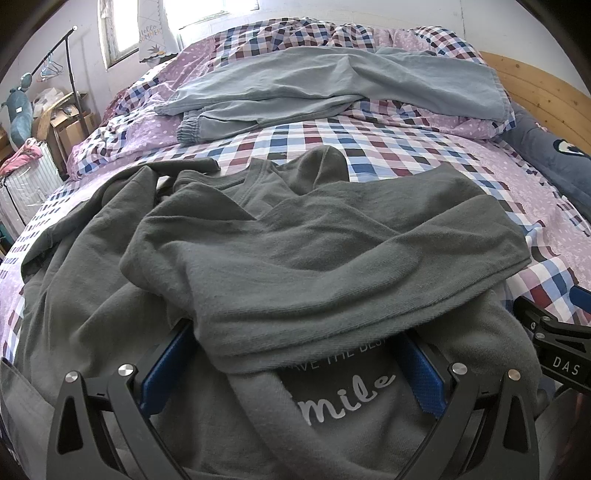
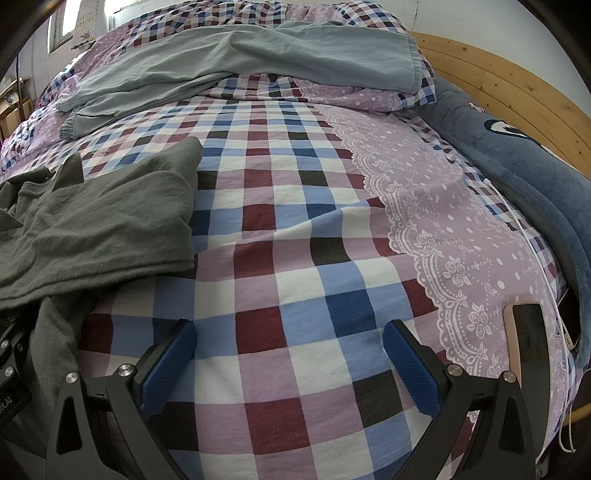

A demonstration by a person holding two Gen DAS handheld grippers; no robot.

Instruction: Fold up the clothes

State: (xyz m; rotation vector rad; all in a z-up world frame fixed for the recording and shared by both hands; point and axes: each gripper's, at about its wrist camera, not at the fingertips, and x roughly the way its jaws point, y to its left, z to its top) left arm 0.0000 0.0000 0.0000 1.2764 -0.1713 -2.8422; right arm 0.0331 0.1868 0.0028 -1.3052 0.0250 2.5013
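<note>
Left gripper w/ jaws spread wide, blue pads on either side of a fold of the grey sweatshirt; cloth lies between the pads, but they don't look to be pressing on it. Sweatshirt is rumpled on the near-left part of the bed, sleeve draped across the front, white lettering partly visible under the fold, just ahead of the gripper.

Right gripper also wide apart, nothing between its pads, hovering over the bare checked bedsheet, right of the sweatshirt. In left wrist view its black frame shows at the right edge.

Farther out: light grey-blue trousers lie across the far end of the bed, elastic waistband to the left, on top of a checked and lilac duvet. Right side: dark blue plush blanket along a wooden headboard. Phone w/ white cable lies near-right on the lilac lace-print border. Far left of room: clothes rail, cardboard boxes, window.
</note>
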